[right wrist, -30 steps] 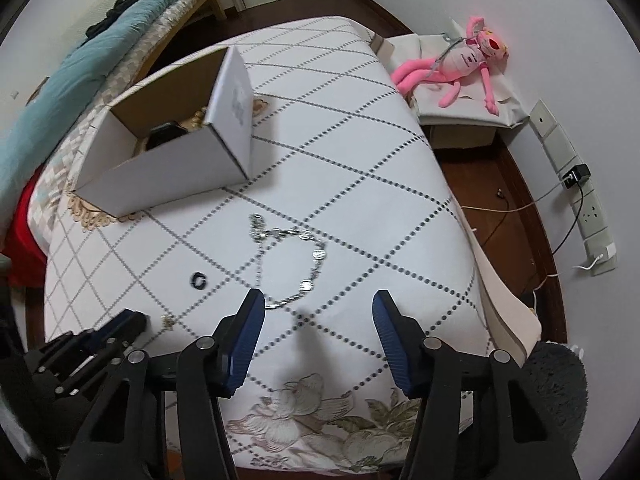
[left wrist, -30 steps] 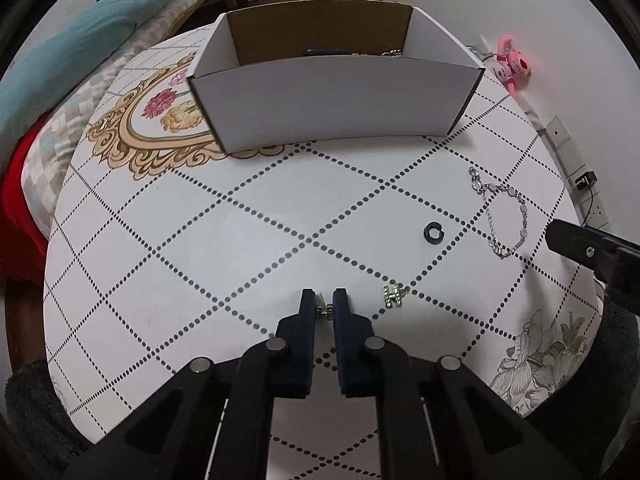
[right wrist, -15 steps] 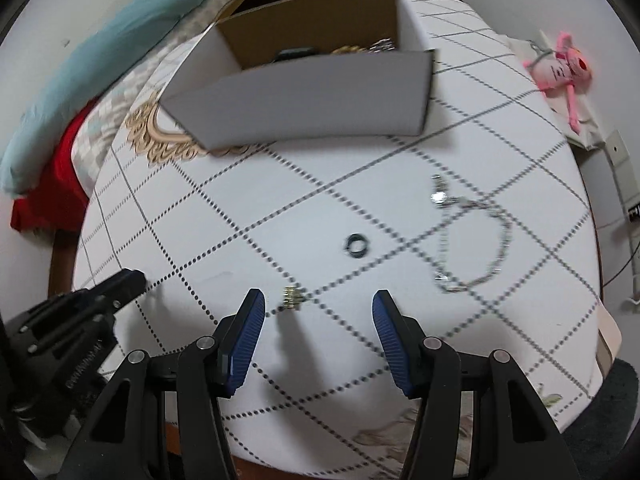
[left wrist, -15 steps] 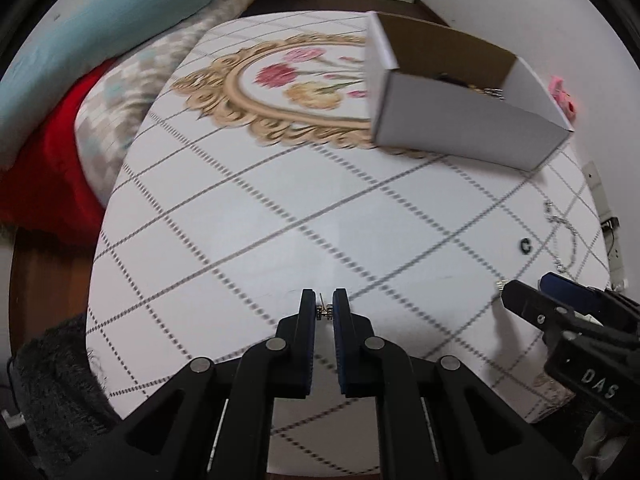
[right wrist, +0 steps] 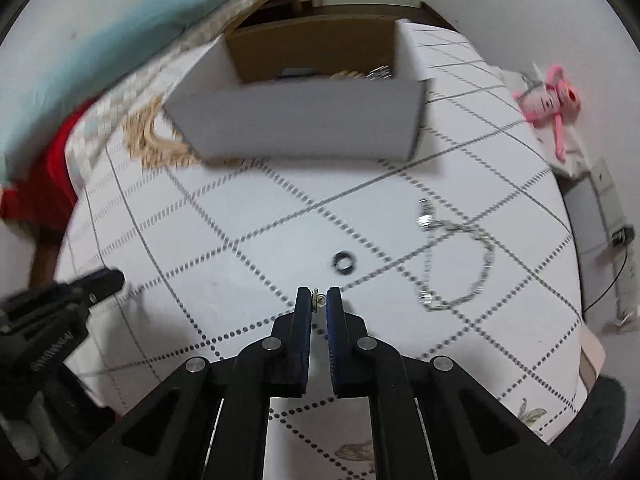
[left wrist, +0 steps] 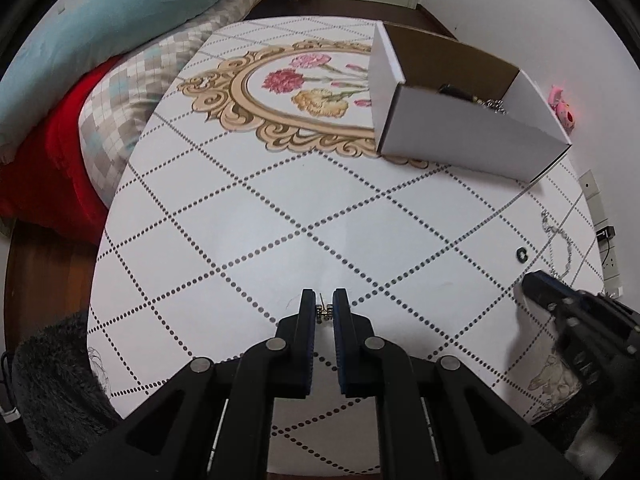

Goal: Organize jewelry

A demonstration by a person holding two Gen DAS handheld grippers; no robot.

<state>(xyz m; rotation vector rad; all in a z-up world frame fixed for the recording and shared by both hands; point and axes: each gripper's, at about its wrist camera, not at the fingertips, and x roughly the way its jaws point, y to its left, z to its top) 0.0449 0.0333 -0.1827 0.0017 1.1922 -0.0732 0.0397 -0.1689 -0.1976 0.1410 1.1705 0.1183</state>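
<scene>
Two earrings are pinched, one in the left gripper [left wrist: 324, 309] and one in the right gripper [right wrist: 318, 302], while the ring [right wrist: 343, 261] and chain [right wrist: 456, 264] lie on the table [left wrist: 240, 240], and the box [right wrist: 296, 120] already holds several pieces.

**What cannot be seen clearly**

The small gold piece [left wrist: 323, 311] between the fingers of the left gripper [left wrist: 324, 310] is too small to identify. In the right wrist view, motion blur softens the box [right wrist: 296, 120], the bedding [right wrist: 80, 52] and the chain bracelet [right wrist: 456, 264]. The box wall hides most of its contents [left wrist: 472, 98]. The picture edge cuts the bracelet [left wrist: 558, 240] partly.
</scene>
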